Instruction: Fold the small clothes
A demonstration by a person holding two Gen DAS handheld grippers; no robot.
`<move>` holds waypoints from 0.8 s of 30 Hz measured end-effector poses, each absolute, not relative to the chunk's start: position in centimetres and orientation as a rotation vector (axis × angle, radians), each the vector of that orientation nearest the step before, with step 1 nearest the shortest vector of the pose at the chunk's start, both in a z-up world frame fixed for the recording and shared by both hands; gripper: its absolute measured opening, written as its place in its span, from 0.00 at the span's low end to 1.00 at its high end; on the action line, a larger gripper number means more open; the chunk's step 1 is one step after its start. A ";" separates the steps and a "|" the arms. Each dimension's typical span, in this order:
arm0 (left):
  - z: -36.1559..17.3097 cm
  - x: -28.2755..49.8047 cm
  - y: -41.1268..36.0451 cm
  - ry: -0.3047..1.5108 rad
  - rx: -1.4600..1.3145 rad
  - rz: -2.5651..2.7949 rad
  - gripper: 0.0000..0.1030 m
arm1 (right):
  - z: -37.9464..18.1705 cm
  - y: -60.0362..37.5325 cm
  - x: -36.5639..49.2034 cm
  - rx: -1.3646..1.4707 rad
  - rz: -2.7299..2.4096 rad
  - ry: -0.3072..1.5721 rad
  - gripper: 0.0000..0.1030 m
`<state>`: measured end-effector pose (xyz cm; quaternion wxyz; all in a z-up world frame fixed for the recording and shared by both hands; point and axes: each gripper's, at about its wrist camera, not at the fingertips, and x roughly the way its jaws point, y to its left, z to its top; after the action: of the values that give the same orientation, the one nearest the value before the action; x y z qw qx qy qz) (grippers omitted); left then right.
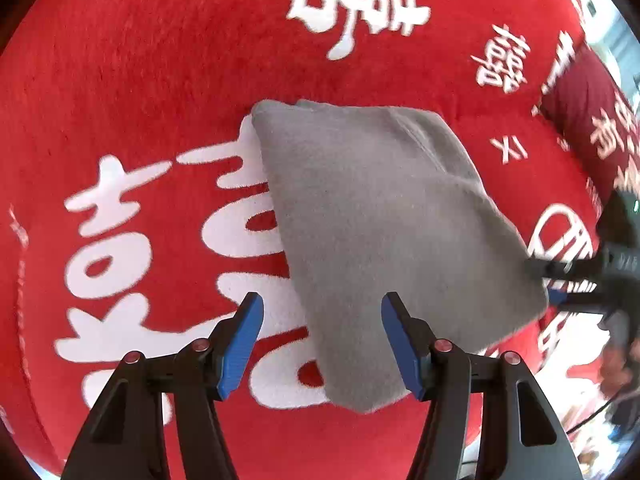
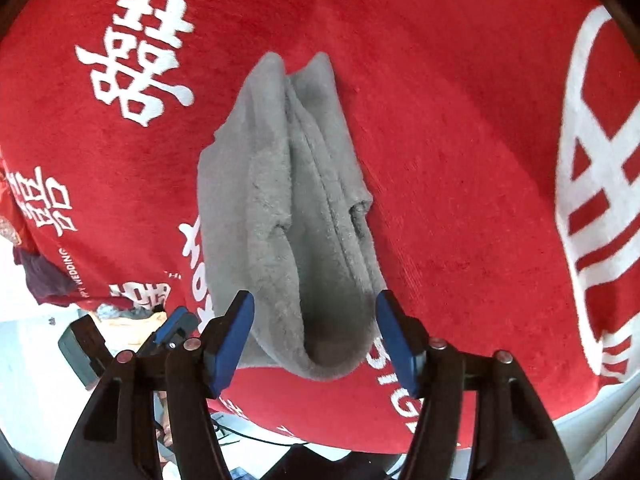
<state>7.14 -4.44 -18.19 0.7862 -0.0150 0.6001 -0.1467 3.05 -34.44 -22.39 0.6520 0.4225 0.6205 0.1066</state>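
A grey fleece cloth (image 1: 384, 232) lies folded on a red plush blanket (image 1: 132, 92) printed with large white Chinese characters (image 1: 120, 240). In the left wrist view the left gripper (image 1: 322, 344) hovers over the near edge of the cloth with its blue-padded fingers (image 1: 240, 344) spread wide, gripping nothing; the left finger is above the white lettering, the right one above the grey fabric. At the right edge of that view the other tool's dark fingertips sit just beside the cloth's right corner.

In the right wrist view the same cloth (image 2: 280, 200) runs lengthwise away from the camera, its stacked layers showing as ridges and its near end curled into a rounded fold. The right gripper (image 2: 316, 340) has its jaws spread apart on either side of that fold, and whether the pads touch the fabric cannot be told. A dark red garment (image 2: 44, 276) hangs off the blanket (image 2: 460, 140) edge at far left.
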 end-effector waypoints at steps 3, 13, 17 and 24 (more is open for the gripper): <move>-19.5 7.9 -4.3 1.338 -0.133 -0.340 0.61 | -22.1 -33.2 3.8 0.783 0.183 1.460 0.12; -22.0 5.8 -3.8 1.459 -0.099 -0.279 0.61 | -22.6 -32.7 2.1 0.569 0.088 1.515 0.14; -21.1 5.3 -2.8 1.487 -0.099 -0.263 0.61 | -22.1 -33.0 0.8 0.586 0.040 1.525 0.30; -19.5 4.6 -1.6 1.497 -0.092 -0.271 0.61 | -19.6 -30.9 -1.0 0.485 -0.011 1.551 0.39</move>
<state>4.58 -1.58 -19.52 0.7234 -0.0415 0.6782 -0.1227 -0.96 -30.86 -19.60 0.6877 0.2168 0.6929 -0.0051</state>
